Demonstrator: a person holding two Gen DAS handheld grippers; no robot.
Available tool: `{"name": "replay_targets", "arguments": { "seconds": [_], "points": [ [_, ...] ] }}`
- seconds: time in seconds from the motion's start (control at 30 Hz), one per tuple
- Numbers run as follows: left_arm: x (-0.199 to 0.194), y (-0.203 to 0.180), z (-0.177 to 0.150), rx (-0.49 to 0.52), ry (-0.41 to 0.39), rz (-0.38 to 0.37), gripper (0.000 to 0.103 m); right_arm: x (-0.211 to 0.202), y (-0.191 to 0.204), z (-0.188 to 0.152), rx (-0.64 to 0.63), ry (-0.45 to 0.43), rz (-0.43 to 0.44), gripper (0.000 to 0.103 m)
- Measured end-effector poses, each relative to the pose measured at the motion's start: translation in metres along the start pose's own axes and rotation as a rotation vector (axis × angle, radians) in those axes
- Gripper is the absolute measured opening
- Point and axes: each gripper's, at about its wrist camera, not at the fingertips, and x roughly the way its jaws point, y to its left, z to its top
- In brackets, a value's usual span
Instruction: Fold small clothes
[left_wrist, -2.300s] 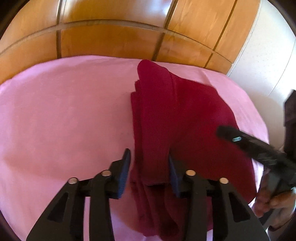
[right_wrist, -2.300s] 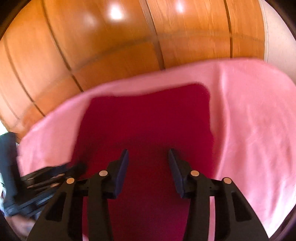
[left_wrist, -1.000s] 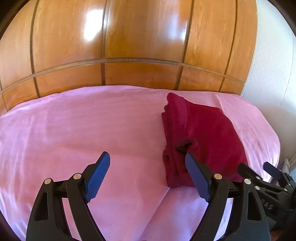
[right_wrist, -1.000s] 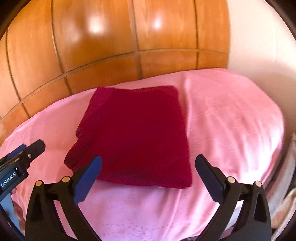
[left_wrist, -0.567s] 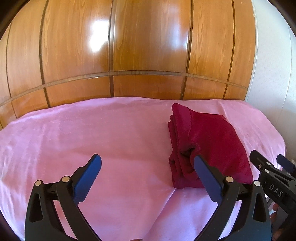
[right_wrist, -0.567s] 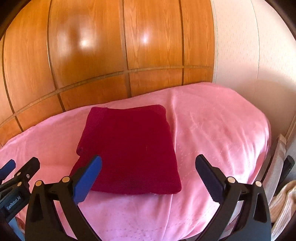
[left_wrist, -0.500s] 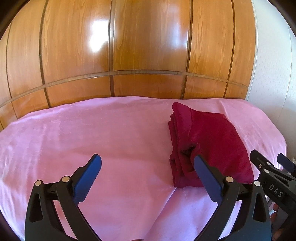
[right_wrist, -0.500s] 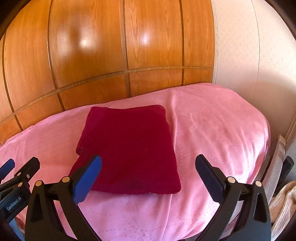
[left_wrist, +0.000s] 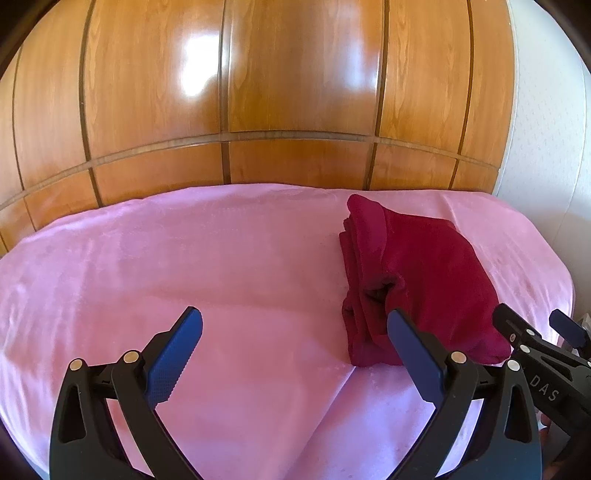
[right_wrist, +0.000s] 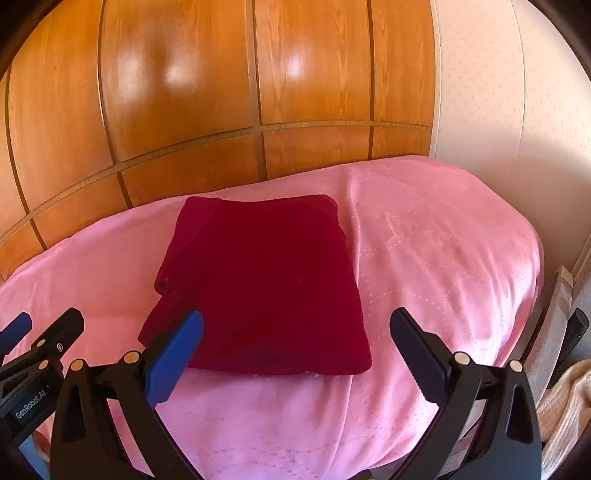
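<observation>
Both grippers, left gripper (left_wrist: 295, 350) and right gripper (right_wrist: 295, 350), now hang wide open and empty, having let go and backed off the dark red garment (right_wrist: 266, 284), which lies folded, apparently finished, on the pink bedspread (left_wrist: 147, 277), short of the wooden panelling (left_wrist: 295, 92).

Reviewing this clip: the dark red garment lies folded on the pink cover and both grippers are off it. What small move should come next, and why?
Probably just draw both grippers back. The dark red garment already lies as a flat folded stack on the pink cover. The left gripper and right gripper stand open, holding nothing, short of it. No other unfolded garment shows on the cover.
</observation>
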Motion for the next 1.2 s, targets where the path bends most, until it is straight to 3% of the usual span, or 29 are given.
{"name": "replay_targets", "arguments": {
  "seconds": [0.6, 0.83, 1.2],
  "points": [
    [-0.004, 0.002, -0.001, 0.005, -0.010, -0.003, 0.099, -0.002, 0.008, -0.001, -0.037, -0.014, -0.004, 0.101],
    [0.000, 0.006, -0.002, -0.035, 0.017, -0.033, 0.099, 0.001, 0.011, -0.004, -0.051, -0.004, 0.000, 0.101],
    [0.012, 0.012, -0.006, -0.053, 0.058, -0.008, 0.099, 0.004, 0.008, -0.004, -0.054, -0.005, 0.004, 0.101]
  ]
}}
